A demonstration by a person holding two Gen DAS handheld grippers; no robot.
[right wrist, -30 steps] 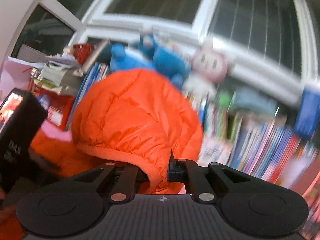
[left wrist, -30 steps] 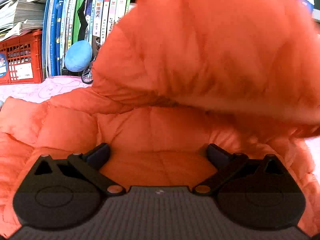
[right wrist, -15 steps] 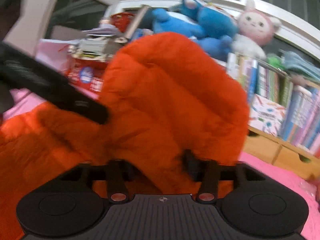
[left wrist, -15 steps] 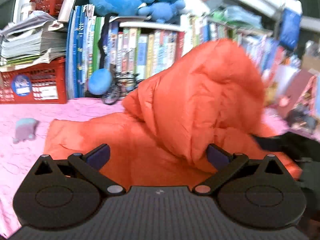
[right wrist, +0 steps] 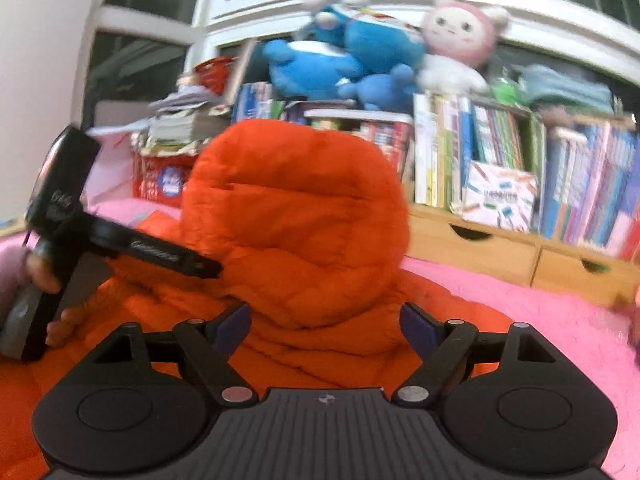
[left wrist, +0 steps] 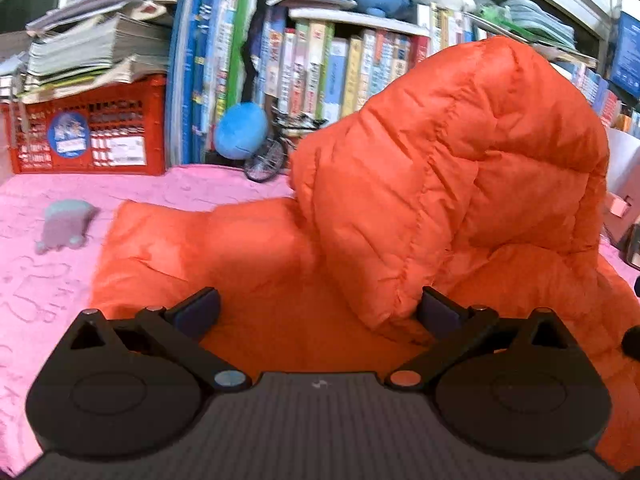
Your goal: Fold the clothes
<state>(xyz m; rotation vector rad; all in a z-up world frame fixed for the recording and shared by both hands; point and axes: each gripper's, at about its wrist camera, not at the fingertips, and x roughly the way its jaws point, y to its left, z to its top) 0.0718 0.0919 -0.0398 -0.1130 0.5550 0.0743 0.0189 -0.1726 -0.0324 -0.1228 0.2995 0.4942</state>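
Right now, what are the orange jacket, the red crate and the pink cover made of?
Jacket: looks like thin, slightly shiny nylon-type fabric with puffy filling, going by its stitched quilted sections. Crate: seems hard moulded plastic, since its wall is an open grid. Cover: probably soft matte cloth with a raised pattern; the fibre can't be told.

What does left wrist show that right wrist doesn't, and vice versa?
Left wrist only: a small grey plush toy on the pink blanket, a blue ball-shaped plush, a toy bicycle and the left gripper, open.

Right wrist only: a pink bunny plush, wooden drawers, the person's hand on the other gripper's handle, and the right gripper, open.

Both: the orange puffer jacket with its hood standing up, the red crate, the bookshelf and blue plush toys.
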